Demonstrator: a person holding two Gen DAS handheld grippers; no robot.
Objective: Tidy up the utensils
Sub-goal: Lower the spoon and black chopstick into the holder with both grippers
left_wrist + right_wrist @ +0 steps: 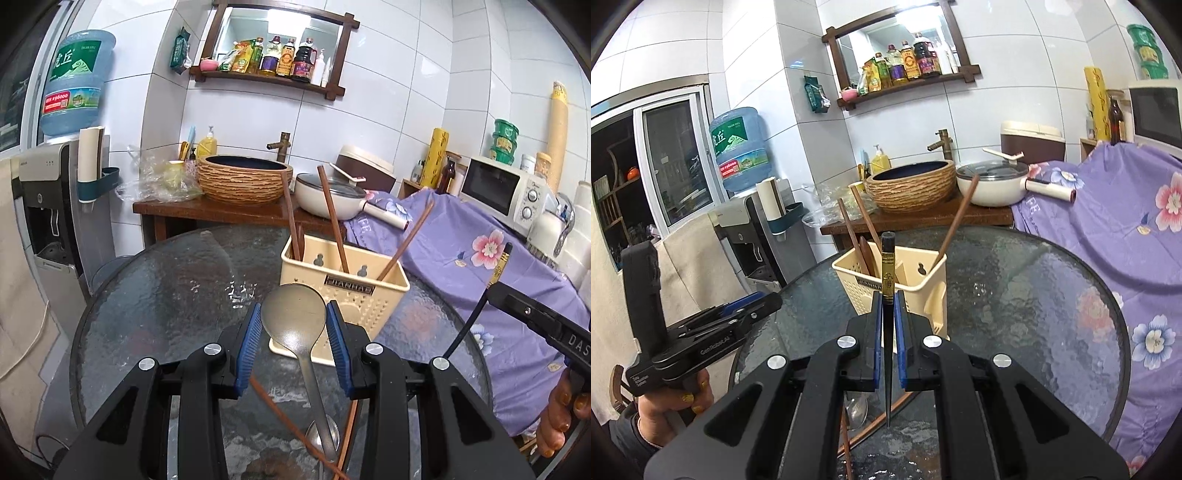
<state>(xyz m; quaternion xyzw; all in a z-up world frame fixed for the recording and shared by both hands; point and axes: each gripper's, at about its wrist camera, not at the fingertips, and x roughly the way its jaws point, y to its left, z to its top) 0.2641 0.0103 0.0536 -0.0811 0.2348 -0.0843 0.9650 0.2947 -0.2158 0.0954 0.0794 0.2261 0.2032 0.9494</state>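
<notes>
Cream slotted holder mid-frame holds brown chopsticks; steel ladle and black chopstick in front.
</notes>
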